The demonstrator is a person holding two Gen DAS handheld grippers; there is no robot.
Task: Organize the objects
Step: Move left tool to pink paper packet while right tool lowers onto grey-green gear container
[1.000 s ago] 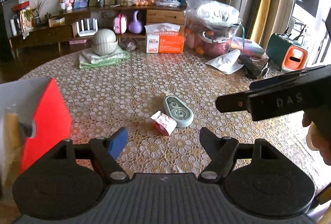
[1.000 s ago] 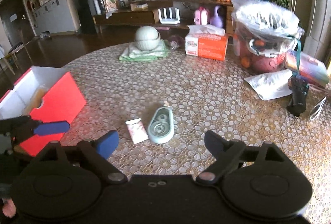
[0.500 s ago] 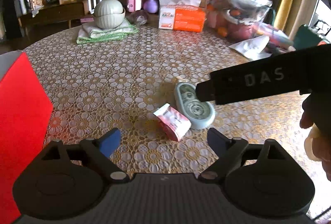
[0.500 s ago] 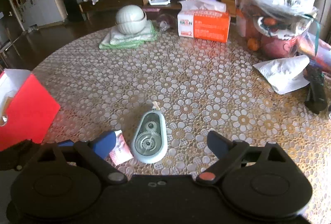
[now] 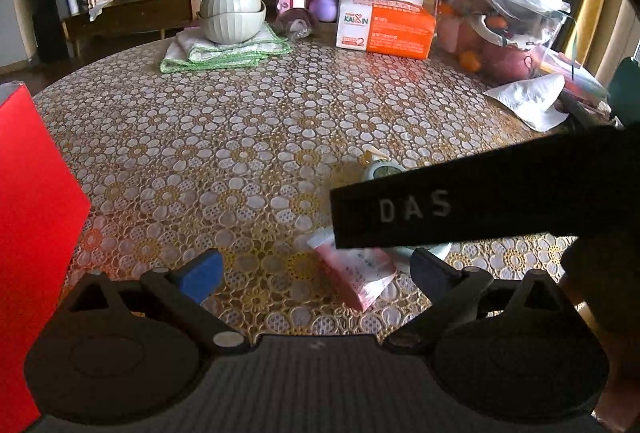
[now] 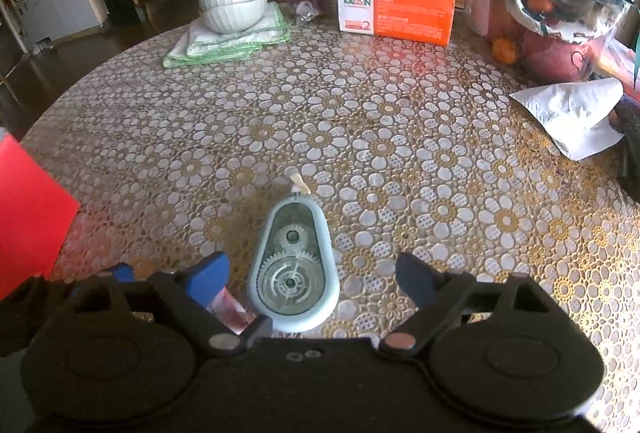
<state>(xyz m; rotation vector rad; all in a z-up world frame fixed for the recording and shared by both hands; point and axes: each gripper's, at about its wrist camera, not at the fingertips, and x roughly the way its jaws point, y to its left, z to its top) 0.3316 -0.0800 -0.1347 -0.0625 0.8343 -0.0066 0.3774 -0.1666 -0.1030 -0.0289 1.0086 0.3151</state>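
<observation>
Correction tape (image 6: pixel 293 269) and a seemingly pink packet (image 5: pixel 354 273) lie on the floral tablecloth (image 6: pixel 360 121) between both spread, empty grippers.

An orange tissue box (image 6: pixel 396 11) stands beside stacked pale bowls (image 6: pixel 233 1) on a folded green-edged cloth (image 6: pixel 228 41).

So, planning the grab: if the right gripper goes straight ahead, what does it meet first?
Probably the pale blue correction tape dispenser, lying between the open fingers of the right gripper; depth is unclear.

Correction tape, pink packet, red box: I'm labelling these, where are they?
Correction tape (image 6: pixel 291 273), right wrist view, on its clear gear window.
Pink packet (image 5: pixel 358 271), left wrist view, on its face.
Red box (image 5: pixel 32 201), left wrist view, on its side wall.
</observation>
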